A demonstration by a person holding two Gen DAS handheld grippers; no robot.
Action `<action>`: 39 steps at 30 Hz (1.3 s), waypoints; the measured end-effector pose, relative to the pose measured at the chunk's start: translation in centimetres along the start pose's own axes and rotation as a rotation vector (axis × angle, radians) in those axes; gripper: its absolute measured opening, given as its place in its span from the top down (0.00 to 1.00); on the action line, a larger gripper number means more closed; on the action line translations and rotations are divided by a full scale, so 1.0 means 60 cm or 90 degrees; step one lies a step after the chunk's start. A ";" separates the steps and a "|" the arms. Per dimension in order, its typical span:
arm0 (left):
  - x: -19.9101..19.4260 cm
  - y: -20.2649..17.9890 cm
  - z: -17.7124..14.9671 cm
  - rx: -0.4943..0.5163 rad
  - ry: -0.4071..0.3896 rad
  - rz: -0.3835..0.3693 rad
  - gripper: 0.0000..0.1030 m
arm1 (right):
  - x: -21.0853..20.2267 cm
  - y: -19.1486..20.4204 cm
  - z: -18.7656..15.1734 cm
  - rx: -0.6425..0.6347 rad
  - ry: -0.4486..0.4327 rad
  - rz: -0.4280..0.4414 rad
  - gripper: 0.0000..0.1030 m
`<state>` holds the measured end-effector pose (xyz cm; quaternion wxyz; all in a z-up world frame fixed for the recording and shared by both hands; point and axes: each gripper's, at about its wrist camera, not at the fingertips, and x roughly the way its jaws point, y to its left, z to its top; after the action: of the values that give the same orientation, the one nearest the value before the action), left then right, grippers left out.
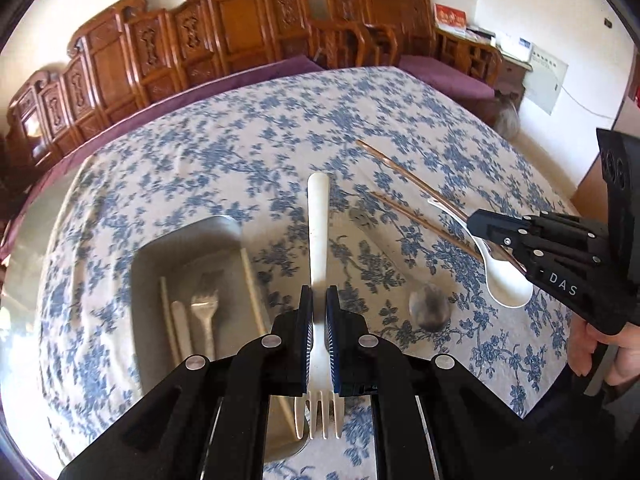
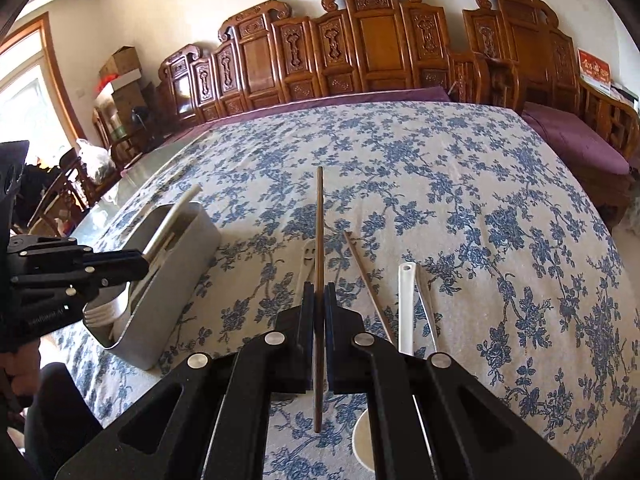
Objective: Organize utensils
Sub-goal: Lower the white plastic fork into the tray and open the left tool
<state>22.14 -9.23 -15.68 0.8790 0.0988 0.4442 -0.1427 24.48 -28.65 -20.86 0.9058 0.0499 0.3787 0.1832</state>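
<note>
The white fork [image 1: 319,240] is lying lengthwise in my closed left gripper [image 1: 319,312], just right of the tray [image 1: 180,240], while my right gripper [image 2: 319,308] is pinching a brown chopstick [image 2: 319,220].

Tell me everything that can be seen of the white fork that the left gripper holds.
The white fork looks like plastic, cream white, with a long flat handle, rounded at its end, and four tines. The left gripper is shut on its neck, near the tines; the tines point back toward the camera and the handle points away. It is lifted clear of the floral tablecloth, beside the grey metal tray. Only the gripper pads touch it.
</note>
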 end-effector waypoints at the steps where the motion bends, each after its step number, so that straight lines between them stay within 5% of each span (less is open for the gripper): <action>1: -0.006 0.005 -0.002 -0.005 -0.006 0.006 0.94 | 0.000 0.004 0.000 0.000 -0.001 0.005 0.94; 12: -0.046 0.053 -0.028 -0.054 -0.031 0.039 0.94 | 0.000 0.078 -0.005 -0.049 0.004 0.050 0.94; 23: 0.014 0.105 -0.065 -0.100 0.028 0.065 0.94 | -0.017 0.144 -0.012 -0.088 -0.006 0.083 0.94; 39: 0.078 0.134 -0.088 -0.127 0.087 0.064 0.94 | -0.021 0.147 -0.013 -0.081 0.000 0.075 0.94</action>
<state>23.55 -0.83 -22.18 0.8582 0.0424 0.5094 -0.0463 20.53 -20.97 -18.52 0.8949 0.0144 0.3624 0.2599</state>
